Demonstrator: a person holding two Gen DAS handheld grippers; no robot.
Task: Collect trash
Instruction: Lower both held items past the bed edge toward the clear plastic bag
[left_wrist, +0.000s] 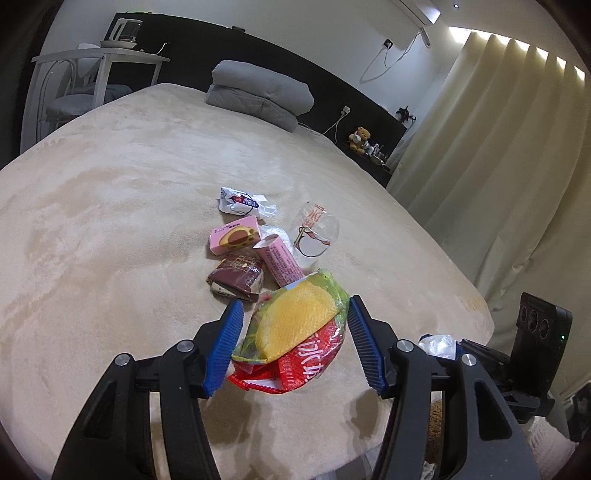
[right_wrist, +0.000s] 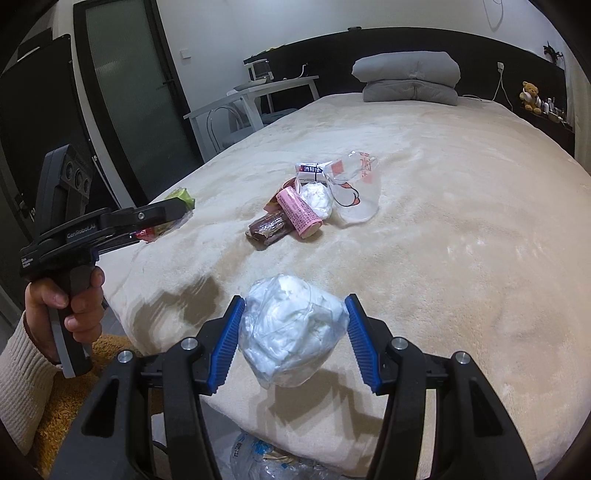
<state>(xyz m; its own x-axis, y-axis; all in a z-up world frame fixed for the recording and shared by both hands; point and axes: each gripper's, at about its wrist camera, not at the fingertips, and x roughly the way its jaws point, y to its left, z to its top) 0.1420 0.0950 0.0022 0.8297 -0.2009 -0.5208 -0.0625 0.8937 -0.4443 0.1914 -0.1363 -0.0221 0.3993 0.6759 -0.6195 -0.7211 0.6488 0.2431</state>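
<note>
Spreading across both views: a wide bed (left_wrist: 110, 192) under a cream plush cover, with a folded grey quilt (left_wrist: 258, 92) lying at its far end against a dark headboard. Standing beside the bed, a white side table (right_wrist: 258, 92) and pale curtains (left_wrist: 480, 166).

Lying near the middle of the bed, a small heap of trash: a crumpled clear plastic cup (right_wrist: 356, 188) with red print, a pink carton (left_wrist: 280, 264) on its side touching a brown snack packet (left_wrist: 236, 277), a second pink box (left_wrist: 234, 236), a white wrapper (left_wrist: 242, 201) just beyond, and a white wad (right_wrist: 316, 197) between carton and cup.

Gripping a green, yellow and red snack bag (left_wrist: 295, 332) between blue pads, the left hand-held gripper (left_wrist: 295, 341), raised above the near edge of the bed, fingers (right_wrist: 77, 295) wrapping its handle.

Clamping a clear plastic bag of white tissue (right_wrist: 291, 332), the right hand-held gripper (right_wrist: 291, 339), hanging over the bed's near edge, apart from the heap.

Lying on the floor below, more clear plastic (right_wrist: 258, 458).
</note>
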